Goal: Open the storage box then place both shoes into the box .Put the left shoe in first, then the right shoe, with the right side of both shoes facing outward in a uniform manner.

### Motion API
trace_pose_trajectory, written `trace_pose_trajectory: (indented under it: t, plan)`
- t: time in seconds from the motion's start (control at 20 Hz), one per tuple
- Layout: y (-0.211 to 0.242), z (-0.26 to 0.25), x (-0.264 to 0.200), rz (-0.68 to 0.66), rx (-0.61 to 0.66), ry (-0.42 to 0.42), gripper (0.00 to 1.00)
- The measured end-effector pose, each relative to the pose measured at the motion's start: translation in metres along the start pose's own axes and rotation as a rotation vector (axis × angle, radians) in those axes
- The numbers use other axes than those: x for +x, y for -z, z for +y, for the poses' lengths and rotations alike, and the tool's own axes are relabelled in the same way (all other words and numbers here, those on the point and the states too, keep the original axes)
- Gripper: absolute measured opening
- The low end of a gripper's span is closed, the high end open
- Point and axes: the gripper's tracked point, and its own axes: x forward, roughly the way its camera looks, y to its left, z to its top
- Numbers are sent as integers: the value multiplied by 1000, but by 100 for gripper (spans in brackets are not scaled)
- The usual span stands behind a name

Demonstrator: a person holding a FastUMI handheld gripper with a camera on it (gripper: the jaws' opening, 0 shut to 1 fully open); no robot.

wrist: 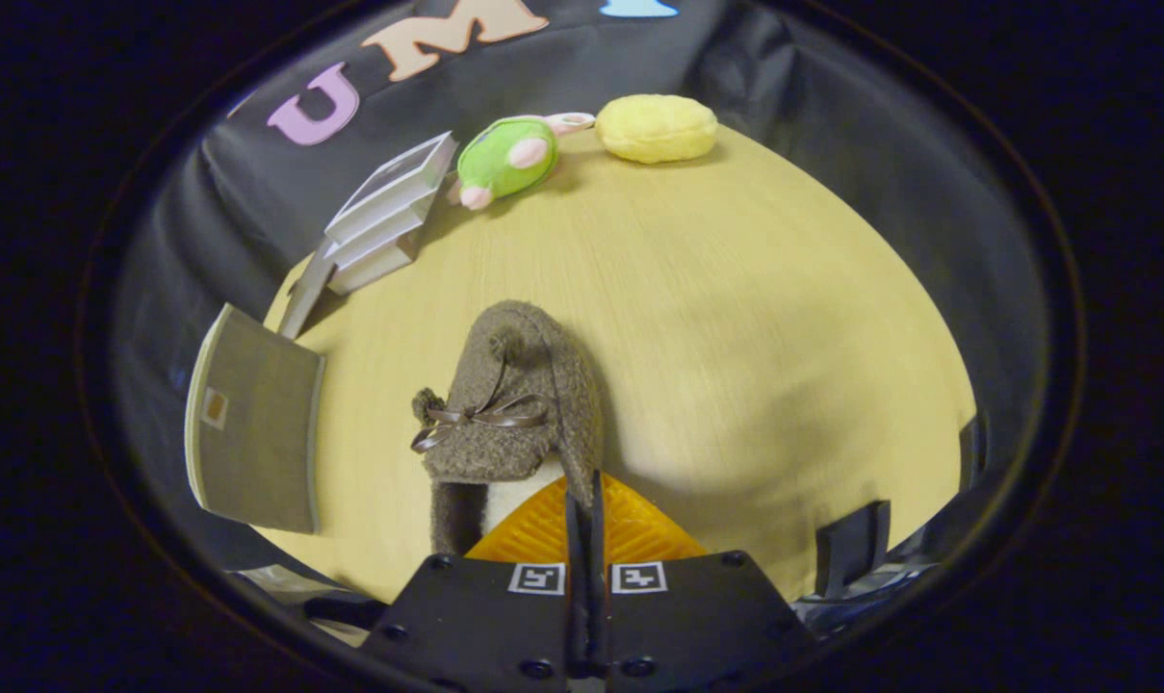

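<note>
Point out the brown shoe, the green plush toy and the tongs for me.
Brown shoe (519, 404), gripper view, on its fuzzy upper beside the bow.
Green plush toy (506, 157), gripper view, on its body.
Tongs (584, 496), gripper view, at the tips, closed on the shoe's rim.

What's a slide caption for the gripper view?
Tool shut on brown fuzzy shoe's collar above the wooden table, open storage box beyond.

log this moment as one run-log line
hand-held gripper: shut on brown shoe rim | shoe: over table | storage box: left of shoe, flap open | shoes placed: cannot tell
</note>
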Motion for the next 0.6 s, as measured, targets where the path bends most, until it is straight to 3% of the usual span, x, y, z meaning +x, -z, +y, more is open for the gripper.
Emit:
trace_pose_trajectory:
  t: [0.3,0.6]
  plan:
    - [-7,33,-35,-51,49,-10,4]
    - [-11,101,-68,-108,56,-33,4]
